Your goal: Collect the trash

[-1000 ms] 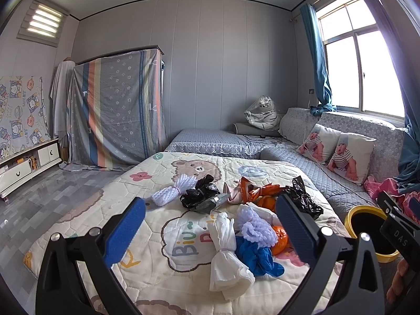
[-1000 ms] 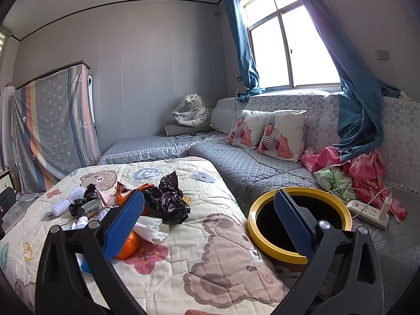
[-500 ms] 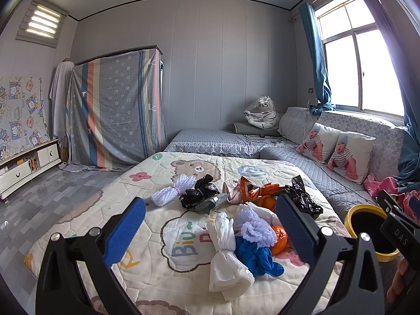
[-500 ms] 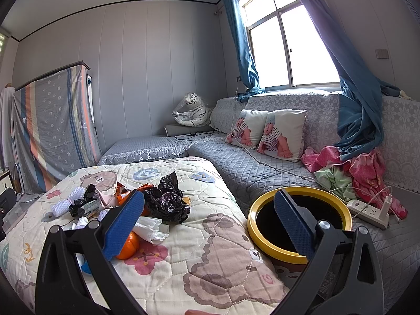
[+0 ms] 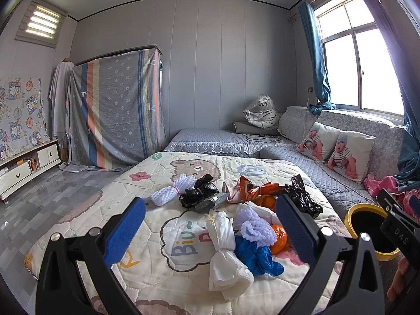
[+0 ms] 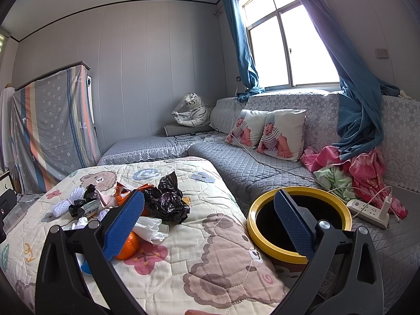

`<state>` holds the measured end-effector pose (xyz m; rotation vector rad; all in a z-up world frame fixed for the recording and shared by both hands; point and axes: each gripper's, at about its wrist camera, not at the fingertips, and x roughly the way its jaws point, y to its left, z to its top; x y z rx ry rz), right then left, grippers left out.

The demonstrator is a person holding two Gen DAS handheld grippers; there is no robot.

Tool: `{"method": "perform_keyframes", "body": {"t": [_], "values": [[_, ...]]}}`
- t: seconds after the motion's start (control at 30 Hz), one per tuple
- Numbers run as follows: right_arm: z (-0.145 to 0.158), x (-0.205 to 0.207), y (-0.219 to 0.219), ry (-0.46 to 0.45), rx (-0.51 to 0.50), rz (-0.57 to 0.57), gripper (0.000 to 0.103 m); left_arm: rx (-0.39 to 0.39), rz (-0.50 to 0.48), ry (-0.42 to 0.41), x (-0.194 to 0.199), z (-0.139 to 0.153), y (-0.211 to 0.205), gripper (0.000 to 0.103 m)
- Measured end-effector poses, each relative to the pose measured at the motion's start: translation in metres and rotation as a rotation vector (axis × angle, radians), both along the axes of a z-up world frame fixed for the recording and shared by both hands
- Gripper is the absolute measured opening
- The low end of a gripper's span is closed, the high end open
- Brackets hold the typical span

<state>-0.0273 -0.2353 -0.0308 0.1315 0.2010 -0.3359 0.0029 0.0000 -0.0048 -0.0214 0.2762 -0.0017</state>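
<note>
A heap of trash lies on the cartoon quilt [image 5: 168, 246]: a white knotted bag [image 5: 225, 257], a blue bag [image 5: 258, 256], lilac foam nets [image 5: 256, 227], an orange [image 5: 279, 239], black bags [image 5: 199, 195], an orange wrapper [image 5: 258, 186]. A yellow-rimmed bin [image 6: 299, 225] stands to the right of the quilt; it also shows in the left wrist view [image 5: 372, 233]. My left gripper [image 5: 210, 233] is open and empty above the near quilt. My right gripper [image 6: 210, 225] is open and empty between the heap and the bin. The black bag [image 6: 168, 202] and orange [image 6: 128, 245] show there.
A grey quilted sofa [image 6: 257, 173] with two baby-print pillows [image 6: 265, 134] runs along the right. A power strip [image 6: 370, 211] and pink clothes [image 6: 367, 168] lie by the bin. A covered wardrobe [image 5: 115, 115] and low cabinet [image 5: 29, 165] stand on the left.
</note>
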Motion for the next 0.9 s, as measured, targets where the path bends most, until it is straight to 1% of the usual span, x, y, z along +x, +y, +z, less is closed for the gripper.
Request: {"method": "perform_keyframes", "body": {"t": [0.57,0.8,0.9], "values": [[0.001,0.000,0.000,0.001,0.002,-0.002,0.095,0.002,-0.009,0.002,-0.001,0.000,-0.001,0.096],[0.001,0.009,-0.009,0.028,0.012,-0.008,0.095,-0.029,-0.065,0.002,-0.005,-0.006,0.004,0.096],[-0.002,0.017,-0.014,0.049,0.015,-0.021,0.095,-0.052,-0.103,0.027,0.000,-0.012,0.005,0.096]]}}
